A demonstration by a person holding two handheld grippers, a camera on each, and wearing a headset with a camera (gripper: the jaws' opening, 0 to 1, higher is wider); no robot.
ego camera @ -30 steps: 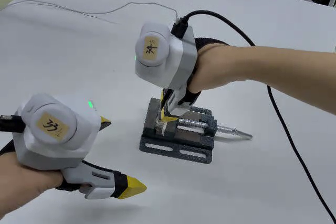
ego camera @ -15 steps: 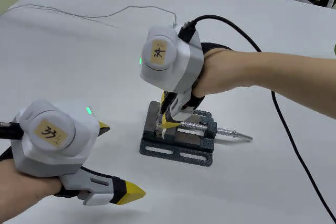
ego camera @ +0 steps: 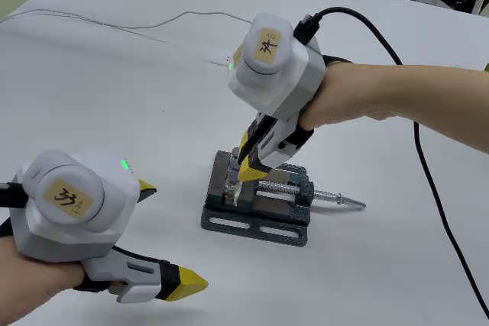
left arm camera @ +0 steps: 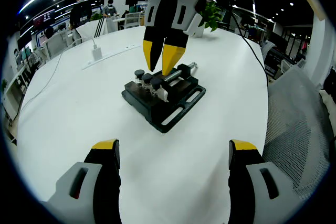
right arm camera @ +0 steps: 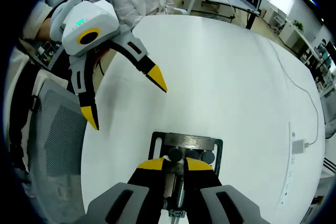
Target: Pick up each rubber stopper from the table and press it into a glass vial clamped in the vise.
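In the head view the right gripper [ego camera: 248, 169] hung in the centre of the frame, with its yellow tips just above the vise [ego camera: 286, 211] on the white table [ego camera: 114, 97]. Its jaws were drawn almost together, with only a narrow gap, and held nothing. In the left gripper view three vials [left arm camera: 147, 82] stood in a row in the vise, at the upper middle of the frame, each with a dark stopper [left arm camera: 139, 72] on top. The left gripper [ego camera: 166, 236] was at the lower left of the head view, well apart from the vise, with its jaws spread wide and empty.
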